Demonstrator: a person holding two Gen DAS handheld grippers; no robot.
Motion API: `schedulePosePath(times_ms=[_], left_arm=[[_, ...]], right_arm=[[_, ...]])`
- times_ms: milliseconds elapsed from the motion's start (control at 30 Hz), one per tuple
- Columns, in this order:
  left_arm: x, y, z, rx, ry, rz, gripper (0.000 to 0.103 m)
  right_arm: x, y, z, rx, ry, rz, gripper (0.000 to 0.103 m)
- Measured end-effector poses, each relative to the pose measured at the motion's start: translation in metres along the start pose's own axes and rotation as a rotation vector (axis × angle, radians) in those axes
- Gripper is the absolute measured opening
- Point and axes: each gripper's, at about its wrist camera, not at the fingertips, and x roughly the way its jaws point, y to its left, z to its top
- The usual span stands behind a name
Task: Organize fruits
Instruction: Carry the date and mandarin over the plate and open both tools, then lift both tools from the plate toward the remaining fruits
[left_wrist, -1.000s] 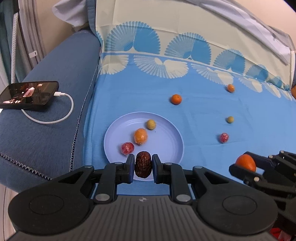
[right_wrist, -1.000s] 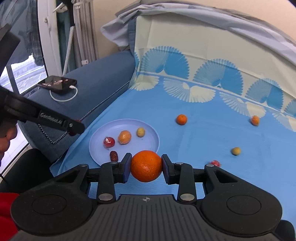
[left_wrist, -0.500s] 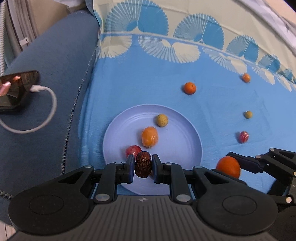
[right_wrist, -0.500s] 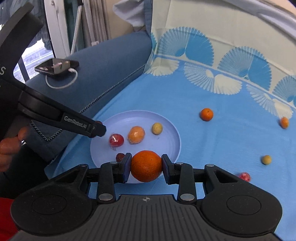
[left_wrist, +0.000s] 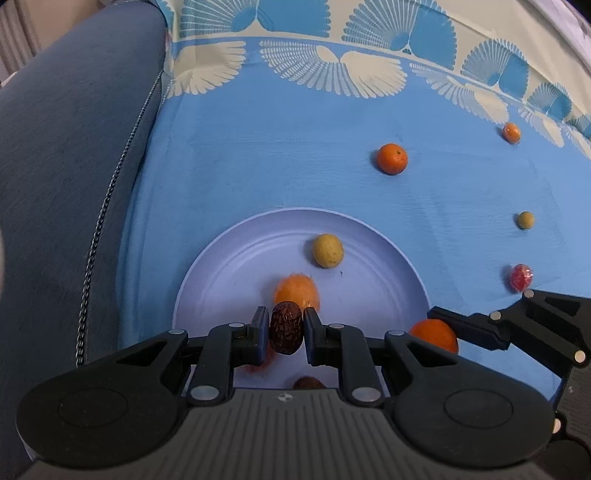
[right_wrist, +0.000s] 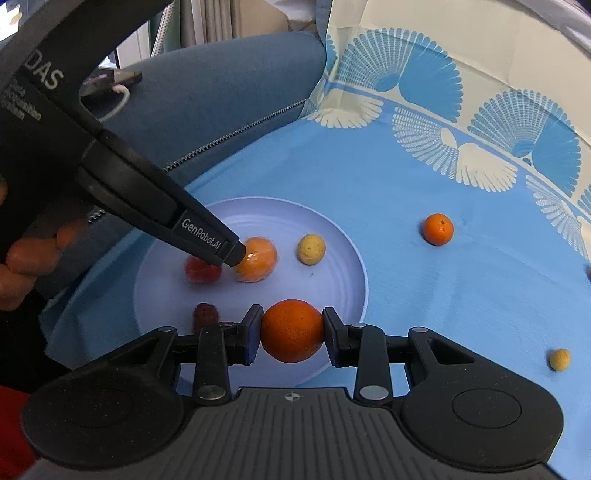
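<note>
Left wrist view shows the left gripper (left_wrist: 286, 330) holding a date (left_wrist: 286, 326) above the plate (left_wrist: 373, 236) near its front edge – the right gripper (right_wrist: 291, 330) holds an orange (right_wrist: 291, 330) over the same edge – so next each should probably lower and release.

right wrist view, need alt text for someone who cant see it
The right hand-held gripper holds an orange over the near rim of a pale plate holding other small fruits, while the left hand-held gripper reaches in.
</note>
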Motion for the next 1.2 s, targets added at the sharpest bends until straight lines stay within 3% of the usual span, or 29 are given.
schedulePosePath(times_ms=[67,100,133,167,200,267,400,600,700,800,1200], left_arm=[[0.003,0.0,0.003,0.009,-0.005,-0.003,0.022],[0.003,0.0,0.004,0.012,-0.013,-0.012,0.034],[0.002,0.001,0.006,0.019,-0.019,-0.03,0.048],[-0.001,0.0,0.007,0.02,-0.032,-0.035,0.085],[-0.006,0.0,0.008,0.013,-0.063,-0.019,0.103],[-0.023,-0.001,0.004,0.004,-0.158,0.021,0.103],[-0.047,-0.004,-0.009,0.016,-0.163,0.034,0.103],[-0.087,-0.005,-0.057,-0.059,-0.107,0.085,0.103],[-0.106,-0.009,-0.087,-0.094,-0.093,0.119,0.103],[-0.12,-0.012,-0.104,-0.093,-0.082,0.108,0.103],[-0.183,-0.047,-0.123,-0.016,-0.245,0.107,0.103]], right_arm=[[0.007,-0.002,0.002,-0.014,0.001,-0.003,0.037],[0.011,-0.002,0.003,-0.025,0.002,-0.004,0.039],[0.014,-0.003,0.005,-0.04,0.004,-0.008,0.044],[0.015,-0.003,0.008,-0.051,0.002,-0.019,0.064],[0.014,-0.003,0.01,-0.058,-0.006,-0.038,0.083],[0.003,-0.004,0.013,-0.065,-0.05,-0.096,0.095],[-0.032,-0.003,0.005,-0.046,-0.054,-0.133,0.102],[-0.092,0.009,-0.03,0.12,0.027,-0.07,0.102],[-0.118,0.021,-0.041,0.117,-0.01,-0.086,0.102],[-0.139,0.022,-0.045,0.139,-0.073,-0.143,0.102],[-0.2,0.033,-0.06,0.134,-0.229,-0.221,0.102]])
